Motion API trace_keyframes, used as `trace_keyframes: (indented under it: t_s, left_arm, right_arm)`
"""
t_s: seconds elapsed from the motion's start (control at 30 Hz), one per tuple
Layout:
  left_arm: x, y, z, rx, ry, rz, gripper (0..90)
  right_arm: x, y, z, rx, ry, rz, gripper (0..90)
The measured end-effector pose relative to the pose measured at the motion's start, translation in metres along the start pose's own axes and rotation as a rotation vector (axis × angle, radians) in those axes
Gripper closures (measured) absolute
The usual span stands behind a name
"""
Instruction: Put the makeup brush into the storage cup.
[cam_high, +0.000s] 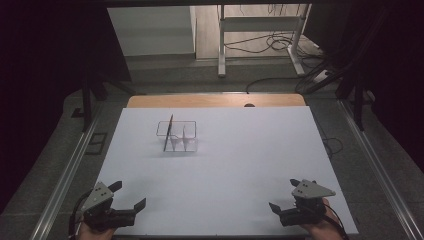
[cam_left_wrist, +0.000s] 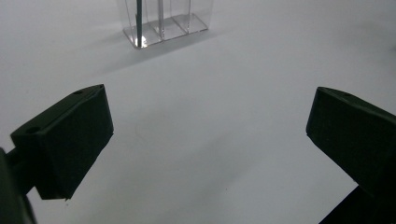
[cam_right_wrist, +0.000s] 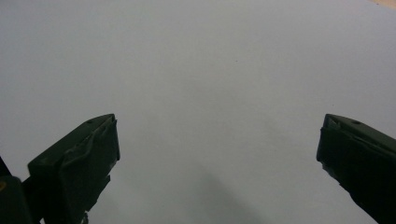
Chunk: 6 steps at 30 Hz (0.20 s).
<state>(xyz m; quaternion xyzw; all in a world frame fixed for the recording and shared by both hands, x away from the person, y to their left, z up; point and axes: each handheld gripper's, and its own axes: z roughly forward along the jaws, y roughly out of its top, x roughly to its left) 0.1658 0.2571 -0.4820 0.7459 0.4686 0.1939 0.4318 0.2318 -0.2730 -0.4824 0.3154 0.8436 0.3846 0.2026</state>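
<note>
Clear plastic forms the small divided holder (cam_high: 176, 136) standing toward the far left of the white table (cam_high: 240, 170), with a thin dark pen-like stick (cam_high: 168, 132) upright in its left compartment. The left gripper (cam_high: 129, 195) rests at the near left corner, the right gripper (cam_high: 284, 195) at the near right corner, both well apart from the holder. Each has its jaws spread wide and empty. Judging by this, nothing is in hand yet; any reaching and grasping remains to be done.
</note>
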Motion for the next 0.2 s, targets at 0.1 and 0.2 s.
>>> trace_keyframes:
  t_s: [0.1,0.2]
  left_arm:
    - [0.0010,-0.0014,0.0016,0.014,-0.004,-0.006,1.0]
    - [0.0003,-0.0004,0.0027,0.012,-0.006,-0.004,1.1]
  right_arm:
    - [0.0000,0.0001,0.0002,0.000,0.001,-0.003,0.0]
    - [0.0001,-0.0001,0.0005,0.004,0.001,-0.004,0.0]
